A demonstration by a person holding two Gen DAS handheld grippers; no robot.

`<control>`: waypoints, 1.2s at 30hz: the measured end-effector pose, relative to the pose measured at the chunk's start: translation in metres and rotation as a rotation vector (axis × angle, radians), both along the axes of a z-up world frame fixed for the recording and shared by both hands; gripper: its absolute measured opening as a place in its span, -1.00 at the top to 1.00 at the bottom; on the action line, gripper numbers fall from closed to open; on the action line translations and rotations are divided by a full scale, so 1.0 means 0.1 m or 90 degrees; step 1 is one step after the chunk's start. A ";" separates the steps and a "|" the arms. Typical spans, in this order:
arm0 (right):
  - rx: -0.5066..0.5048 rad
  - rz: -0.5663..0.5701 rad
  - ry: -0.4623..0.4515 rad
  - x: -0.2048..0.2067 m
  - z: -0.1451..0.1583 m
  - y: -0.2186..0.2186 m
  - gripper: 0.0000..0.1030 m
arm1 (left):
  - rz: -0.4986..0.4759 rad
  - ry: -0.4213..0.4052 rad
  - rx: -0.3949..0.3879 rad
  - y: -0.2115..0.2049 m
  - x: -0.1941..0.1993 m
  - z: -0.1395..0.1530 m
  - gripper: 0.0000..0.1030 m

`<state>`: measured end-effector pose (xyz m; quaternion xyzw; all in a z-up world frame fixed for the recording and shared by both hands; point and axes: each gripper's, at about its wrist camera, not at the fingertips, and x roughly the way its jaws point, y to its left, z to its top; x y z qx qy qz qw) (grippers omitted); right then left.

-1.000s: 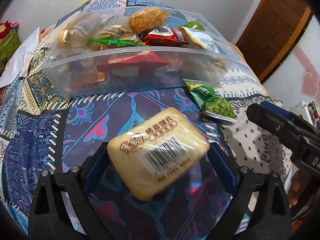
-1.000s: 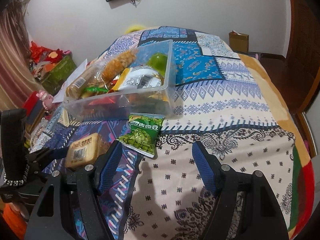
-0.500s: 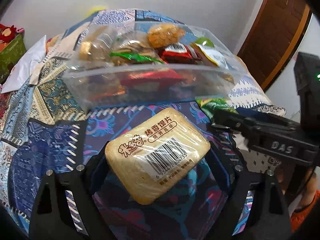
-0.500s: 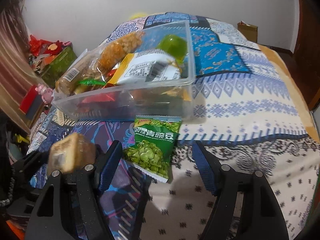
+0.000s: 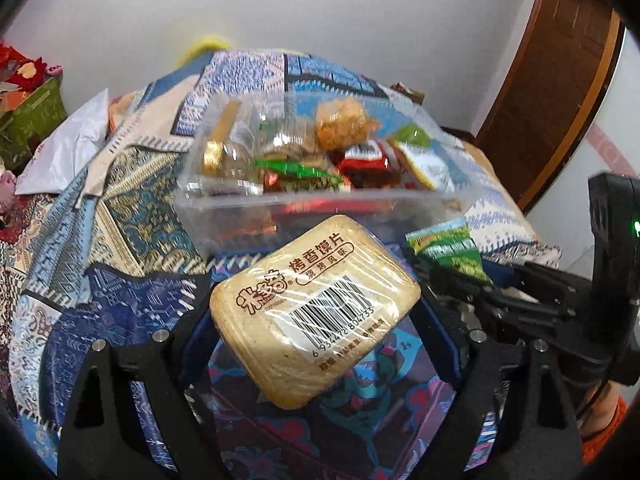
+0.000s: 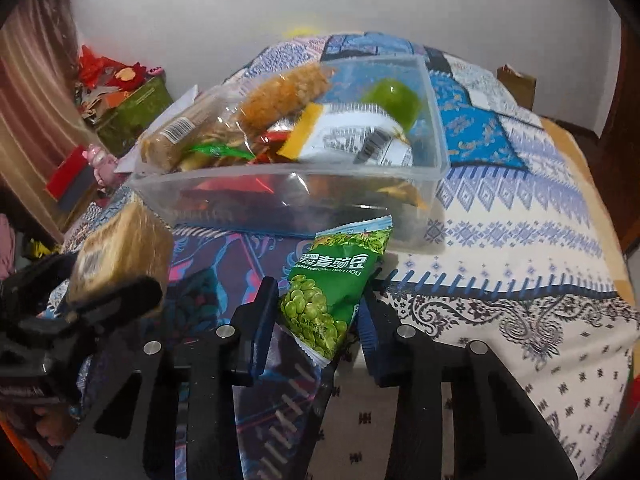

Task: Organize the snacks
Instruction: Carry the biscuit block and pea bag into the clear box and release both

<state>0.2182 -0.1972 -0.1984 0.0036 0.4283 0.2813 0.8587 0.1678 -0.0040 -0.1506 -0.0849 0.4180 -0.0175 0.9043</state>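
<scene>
A tan toasted-bun-slice packet with a barcode is lifted off the patchwork bedcover, my left gripper shut on its two ends. Behind it stands a clear plastic bin full of several snack packs. In the right wrist view, a green pea packet lies in front of the bin. My right gripper has its jaws closing on the packet, and the blue pads press its sides. The left gripper with the tan packet shows blurred at the left. The green packet also shows right of the tan one.
The patterned bedcover stretches wide to the right of the bin. A green box heaped with red items stands by the wall at the left. White paper lies at the bed's left edge. A brown door stands at the right.
My right gripper moved up to the green pea packet and closed on it. My left gripper rose with the tan packet, and the bin now sits farther off.
</scene>
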 end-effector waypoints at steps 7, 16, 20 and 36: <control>0.017 -0.006 -0.053 -0.12 0.32 -0.09 0.33 | 0.015 -0.036 -0.001 0.07 0.05 0.25 -0.73; 0.052 -0.025 -0.109 0.07 0.63 -0.08 0.32 | 0.022 -0.055 -0.002 0.07 0.34 0.41 -0.73; 0.055 -0.031 -0.118 0.24 0.67 -0.05 0.32 | 0.018 -0.058 0.008 0.06 0.51 0.41 -0.73; 0.055 0.003 -0.094 0.85 0.58 0.25 0.30 | -0.012 -0.006 -0.012 0.07 1.15 0.09 -0.74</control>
